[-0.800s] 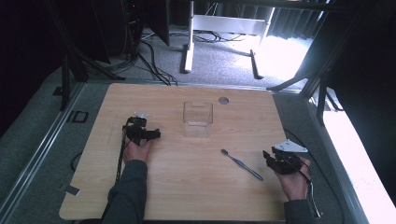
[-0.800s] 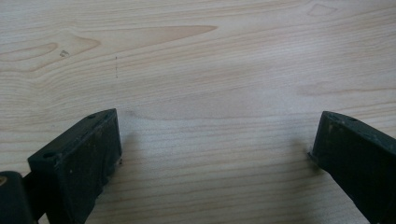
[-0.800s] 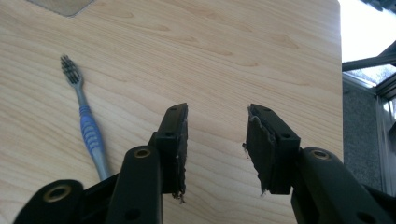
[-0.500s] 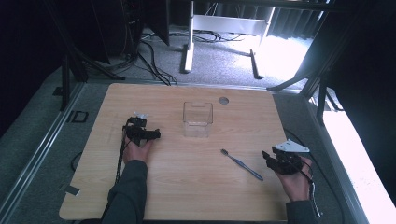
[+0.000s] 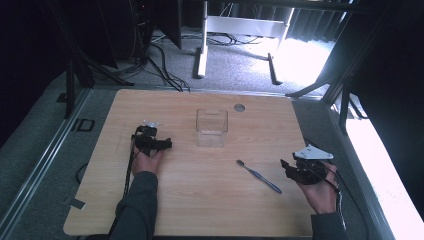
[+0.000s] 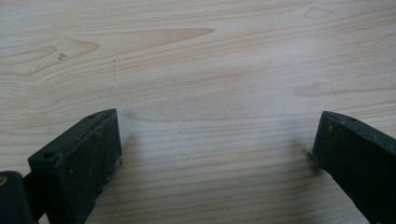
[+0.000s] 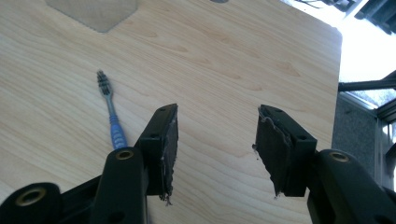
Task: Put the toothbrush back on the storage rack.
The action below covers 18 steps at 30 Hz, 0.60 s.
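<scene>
A blue-handled toothbrush (image 5: pixel 259 176) lies flat on the wooden table (image 5: pixel 200 200), its bristle head toward a clear plastic box (image 5: pixel 211 127) that stands upright at the table's middle. My right gripper (image 5: pixel 286 168) rests at the right side of the table, just right of the toothbrush's handle end. In the right gripper view it (image 7: pixel 215 140) is open and holds nothing, with the toothbrush (image 7: pixel 112 119) off to the left of its jaws. My left gripper (image 5: pixel 166 144) sits left of the box. It (image 6: pixel 215 149) is wide open over bare wood.
A round grey grommet (image 5: pixel 239 107) is set in the table behind the box. Dark cables and a white stand's legs (image 5: pixel 202 55) lie on the floor beyond the far edge. A black frame post (image 5: pixel 345 100) stands off the table's right side.
</scene>
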{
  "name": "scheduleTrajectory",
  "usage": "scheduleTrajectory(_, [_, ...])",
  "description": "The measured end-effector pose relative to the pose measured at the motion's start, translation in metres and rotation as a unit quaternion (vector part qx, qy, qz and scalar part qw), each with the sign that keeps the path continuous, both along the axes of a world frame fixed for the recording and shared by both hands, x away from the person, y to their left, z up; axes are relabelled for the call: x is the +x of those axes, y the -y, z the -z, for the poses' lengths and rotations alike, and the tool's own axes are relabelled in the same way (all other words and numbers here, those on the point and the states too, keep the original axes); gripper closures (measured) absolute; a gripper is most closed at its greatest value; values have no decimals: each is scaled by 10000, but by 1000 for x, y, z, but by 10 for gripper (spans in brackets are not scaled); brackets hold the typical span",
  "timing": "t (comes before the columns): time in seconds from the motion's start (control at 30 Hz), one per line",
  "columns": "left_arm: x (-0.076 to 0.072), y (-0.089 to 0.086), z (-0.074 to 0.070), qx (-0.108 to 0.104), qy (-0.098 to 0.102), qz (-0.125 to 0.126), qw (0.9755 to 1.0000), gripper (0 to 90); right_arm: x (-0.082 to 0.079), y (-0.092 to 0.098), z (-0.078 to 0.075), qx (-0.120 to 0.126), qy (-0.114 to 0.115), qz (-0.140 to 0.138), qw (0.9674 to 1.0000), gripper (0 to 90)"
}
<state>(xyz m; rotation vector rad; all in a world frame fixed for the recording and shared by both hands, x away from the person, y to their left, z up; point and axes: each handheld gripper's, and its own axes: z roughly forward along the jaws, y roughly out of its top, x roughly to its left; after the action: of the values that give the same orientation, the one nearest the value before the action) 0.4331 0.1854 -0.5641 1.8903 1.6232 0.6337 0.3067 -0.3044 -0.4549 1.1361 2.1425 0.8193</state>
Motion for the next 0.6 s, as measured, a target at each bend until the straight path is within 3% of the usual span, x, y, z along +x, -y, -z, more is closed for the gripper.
scheduleTrajectory(0.13, [0, 0, 0, 5, -6, 2, 10000, 14, -1, -6, -3, -162, -8, -134, 9998, 493])
scheduleTrajectory(0.4, [0, 0, 0, 5, -5, 4, 10000, 14, -1, -12, -12, -220, -128, -311, 9992, 512])
scheduleTrajectory(0.6, [0, 0, 0, -1, 0, -8, 10000, 14, 2, -18, -17, -388, -331, -422, 9978, 543])
